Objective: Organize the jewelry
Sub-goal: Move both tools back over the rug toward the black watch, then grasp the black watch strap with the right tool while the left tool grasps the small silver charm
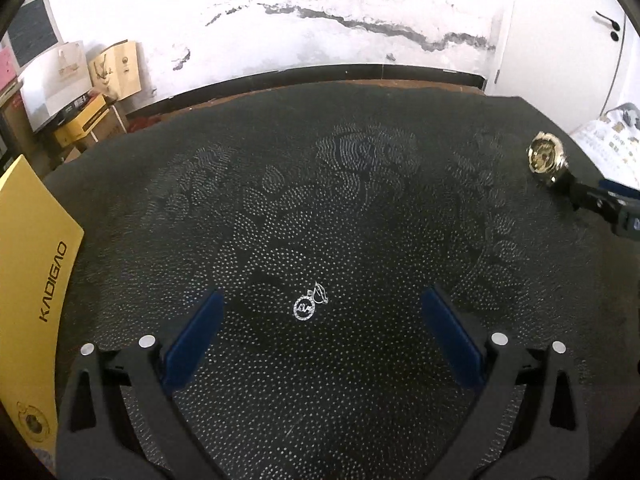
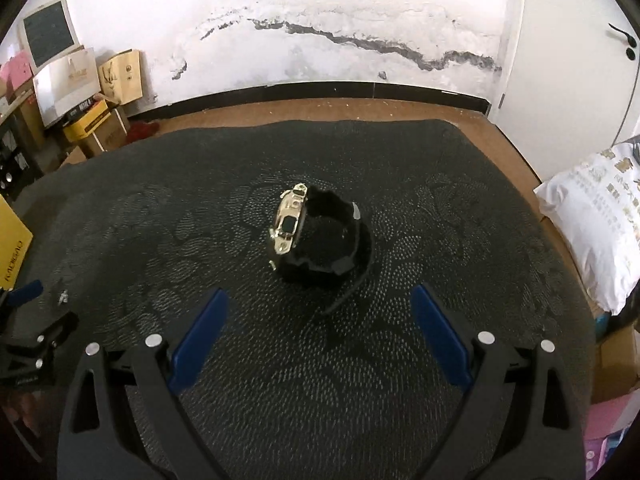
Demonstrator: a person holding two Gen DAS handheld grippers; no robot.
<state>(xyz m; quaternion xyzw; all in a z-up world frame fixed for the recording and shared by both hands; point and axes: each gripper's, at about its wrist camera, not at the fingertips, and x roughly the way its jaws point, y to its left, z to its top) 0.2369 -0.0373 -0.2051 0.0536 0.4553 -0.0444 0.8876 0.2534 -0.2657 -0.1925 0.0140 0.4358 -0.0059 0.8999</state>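
near the table's (image 1: 360,128) front edge, a small silver pendant (image 1: 310,305) lies on the dark dotted mat (image 1: 280,220), between the widely spread fingers of the left gripper (image 1: 323,316), touching neither. toward the right edge, a gold-cased watch (image 2: 316,232) with a black strap stands on its side, just ahead of the right gripper (image 2: 320,312), also spread wide and holding nothing. a yellow box (image 1: 36,248) sits at the left edge.
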